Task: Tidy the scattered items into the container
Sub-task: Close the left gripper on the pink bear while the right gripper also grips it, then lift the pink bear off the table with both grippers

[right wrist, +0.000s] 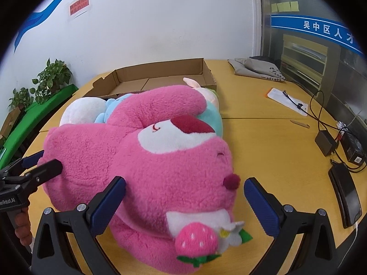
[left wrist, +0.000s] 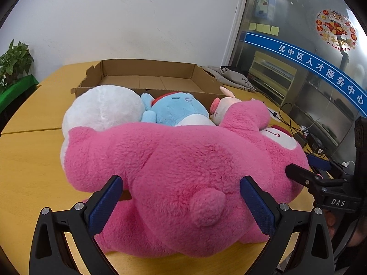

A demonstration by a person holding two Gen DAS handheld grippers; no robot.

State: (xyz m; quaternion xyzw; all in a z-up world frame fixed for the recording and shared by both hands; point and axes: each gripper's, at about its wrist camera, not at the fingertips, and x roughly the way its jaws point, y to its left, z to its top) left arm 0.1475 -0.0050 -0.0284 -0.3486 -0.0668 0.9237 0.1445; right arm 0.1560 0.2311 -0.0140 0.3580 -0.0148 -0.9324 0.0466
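The left gripper (left wrist: 181, 197) has its fingers spread around the rump of the pink plush bear (left wrist: 183, 174); the right gripper (right wrist: 183, 197) is spread around its head. The bear lies on the yellow table (right wrist: 263, 142). At 12 o'clock beyond it sit a white plush (left wrist: 103, 107) and a blue plush (left wrist: 176, 112), then the open cardboard box (left wrist: 149, 78).

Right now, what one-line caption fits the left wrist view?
Open left gripper straddles the pink plush bear, the empty cardboard box waiting behind.

Both wrist views low, close – facing pink plush bear (left wrist: 183, 183), cardboard box (left wrist: 146, 73) shared behind.
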